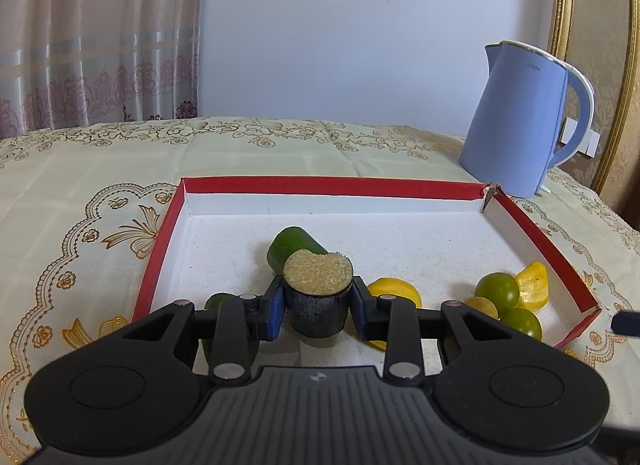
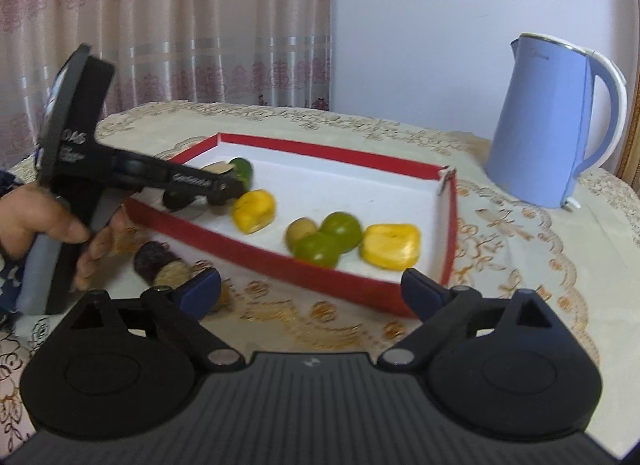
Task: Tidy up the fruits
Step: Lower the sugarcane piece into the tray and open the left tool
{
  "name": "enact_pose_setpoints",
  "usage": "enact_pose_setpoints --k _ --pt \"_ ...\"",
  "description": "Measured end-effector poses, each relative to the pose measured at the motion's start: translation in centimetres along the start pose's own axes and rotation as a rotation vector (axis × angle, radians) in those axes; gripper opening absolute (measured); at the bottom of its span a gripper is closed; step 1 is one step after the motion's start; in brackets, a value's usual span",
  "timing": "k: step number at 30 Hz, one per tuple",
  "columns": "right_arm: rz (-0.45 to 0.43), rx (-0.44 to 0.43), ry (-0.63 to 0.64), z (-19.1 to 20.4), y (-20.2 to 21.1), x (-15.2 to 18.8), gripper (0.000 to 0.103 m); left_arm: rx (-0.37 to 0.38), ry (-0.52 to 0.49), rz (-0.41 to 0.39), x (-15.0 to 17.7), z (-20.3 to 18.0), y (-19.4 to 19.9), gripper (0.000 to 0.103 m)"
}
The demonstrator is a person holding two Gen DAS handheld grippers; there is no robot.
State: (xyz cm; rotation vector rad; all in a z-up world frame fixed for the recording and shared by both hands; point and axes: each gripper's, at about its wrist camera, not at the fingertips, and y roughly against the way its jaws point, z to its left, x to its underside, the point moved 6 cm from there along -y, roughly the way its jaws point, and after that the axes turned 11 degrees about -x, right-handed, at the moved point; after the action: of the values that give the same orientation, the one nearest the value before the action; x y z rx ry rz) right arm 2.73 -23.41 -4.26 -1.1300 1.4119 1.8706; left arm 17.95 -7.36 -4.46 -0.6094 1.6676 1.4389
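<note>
While its two blue pads press against either side of a dark-skinned sugarcane piece (image 1: 318, 297), the left claw (image 1: 319, 305) grasps that piece upright over the near part of the red-rimmed tray (image 1: 332, 186), pale cut end facing up. Just beyond the claw a green cylinder piece (image 1: 290, 246) lies on the tray's white floor; a yellow fruit piece (image 1: 394, 291) sits just to the claw's right, and another green piece (image 1: 218, 300) shows partly behind its left finger. Farther right, near the tray's right wall, two green round fruits (image 1: 498, 290), a small tan fruit (image 1: 484, 306) and a second yellow piece (image 1: 532, 286) cluster together, touching. The right claw (image 2: 311, 291) hangs released, fingers spread wide, holding nothing, above the embroidered tablecloth (image 2: 520, 265) on the desk just short of the tray's near wall. Beside its left fingertip another dark sugarcane piece (image 2: 160, 265) lies on the cloth outside the tray. A hand (image 2: 44, 225) grips the left tool's handle off to the right claw's left. Well beyond the tray's far right corner stands a blue electric kettle (image 2: 552, 121).
</note>
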Motion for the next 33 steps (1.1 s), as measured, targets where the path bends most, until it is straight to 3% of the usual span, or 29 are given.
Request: enact_pose_setpoints --k 11,12,15,16,28,29,31,33 --pt "0.049 -0.044 0.008 2.5 -1.6 0.9 0.101 0.015 0.016 0.004 0.0 0.0 0.2 0.033" --pt "0.052 -0.050 0.009 2.7 -1.6 0.9 0.101 0.015 0.017 0.000 0.0 0.0 0.3 0.035" --pt "0.061 -0.061 0.014 3.1 -1.8 1.0 0.101 0.008 0.025 -0.025 -0.2 0.0 0.6 0.057" --pt "0.065 -0.063 0.014 3.2 -1.8 1.1 0.101 0.008 0.028 -0.030 -0.3 0.1 0.8 0.058" --pt "0.049 -0.086 -0.005 3.5 -0.7 1.6 0.103 -0.002 0.004 -0.055 0.0 -0.2 0.9 0.060" --pt "0.047 -0.089 -0.005 3.5 -0.5 1.7 0.103 -0.006 -0.008 -0.059 0.1 -0.4 1.0 0.062" --pt "0.039 -0.096 -0.007 3.5 -0.2 1.7 0.103 -0.040 -0.037 -0.079 0.1 -0.6 1.5 0.079" --pt "0.028 -0.101 -0.010 3.5 0.0 1.7 0.103 -0.073 -0.058 -0.097 0.1 -0.7 2.3 0.088"
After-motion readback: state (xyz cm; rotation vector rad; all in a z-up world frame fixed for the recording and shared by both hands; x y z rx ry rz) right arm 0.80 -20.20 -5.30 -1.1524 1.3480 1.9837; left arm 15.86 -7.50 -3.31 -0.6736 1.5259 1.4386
